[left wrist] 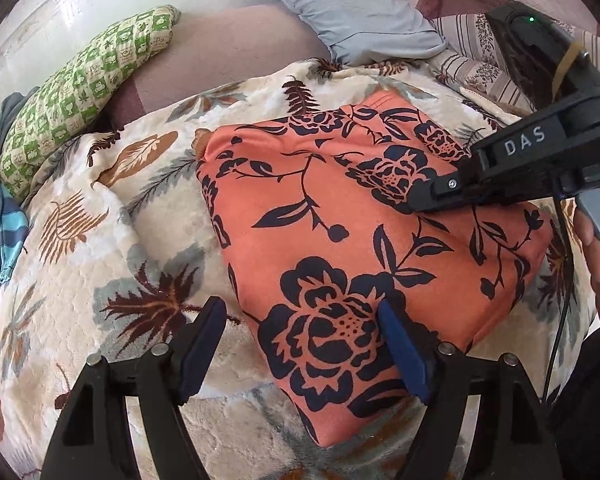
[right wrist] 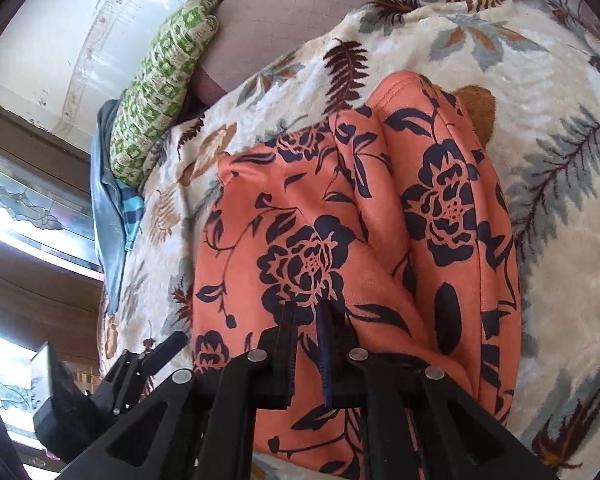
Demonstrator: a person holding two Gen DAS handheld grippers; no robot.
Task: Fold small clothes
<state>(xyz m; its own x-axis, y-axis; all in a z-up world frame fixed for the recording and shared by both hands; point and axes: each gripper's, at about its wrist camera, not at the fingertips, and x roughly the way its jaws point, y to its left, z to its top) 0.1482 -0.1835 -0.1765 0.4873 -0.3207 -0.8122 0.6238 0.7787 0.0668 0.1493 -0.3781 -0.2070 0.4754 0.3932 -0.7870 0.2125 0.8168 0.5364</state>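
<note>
An orange garment with a dark blue flower print lies folded on a cream leaf-patterned blanket. My left gripper is open, its blue-padded fingers straddling the garment's near left edge. My right gripper reaches in from the right, its tip resting on the garment's top. In the right wrist view the right gripper is shut, its fingers pressed together against the garment, with no cloth seen between them. The left gripper shows at the lower left there.
A green checked pillow lies at the back left, with a blue striped cloth at the far left. A grey pillow sits at the back. A white wall and a window stand beyond the bed.
</note>
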